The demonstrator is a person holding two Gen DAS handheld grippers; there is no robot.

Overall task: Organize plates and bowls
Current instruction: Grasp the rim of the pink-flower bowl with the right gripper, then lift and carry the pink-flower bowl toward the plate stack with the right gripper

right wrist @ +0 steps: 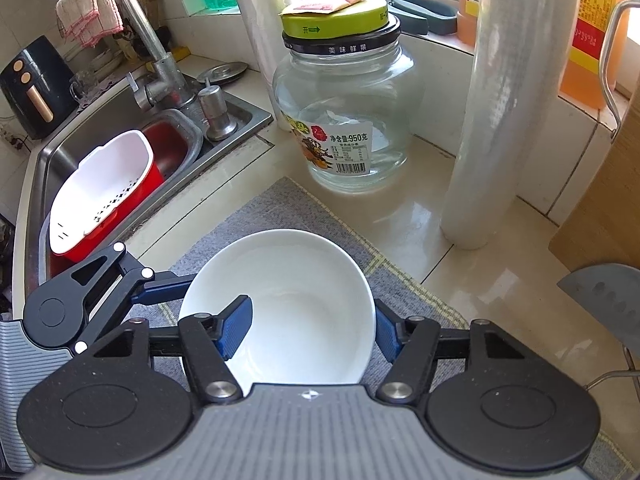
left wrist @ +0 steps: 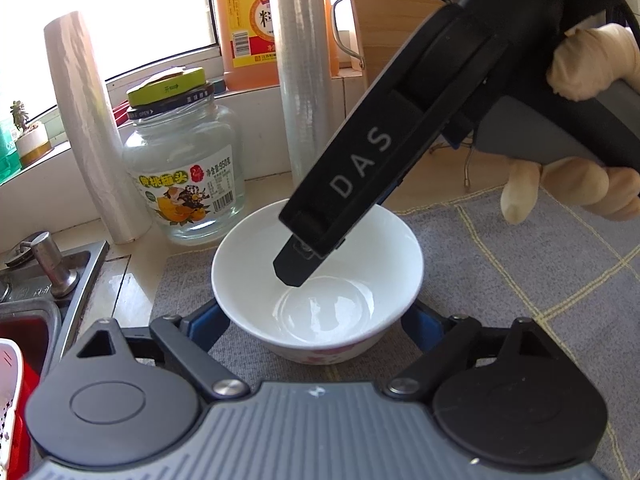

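On the mat, nearest us: bowl sits upright on the grey mat, close to the counter's sink side.
Right claw: we have it closed on the bowl's wall, one blue finger inside, the other outside the rim.
Left claw: we see its blue fingers flanking the bowl low down, one each side; whether they touch the wall we cannot tell.
Step in hand: we judge this a pick-up of the bowl, to be moved to wherever the dishes go.
Doing it well: we would keep the pinch firm, lift straight, and clear the left fingers before swinging.
Bowl: glazed white, round, deep, slick inside; a pink pattern shows near the foot.
Mat: woven grey cloth with thin yellow grid lines, likely grippy.
Beyond: clear glass jar with green lid, two film rolls upright, steel sink with a red-and-white strainer.
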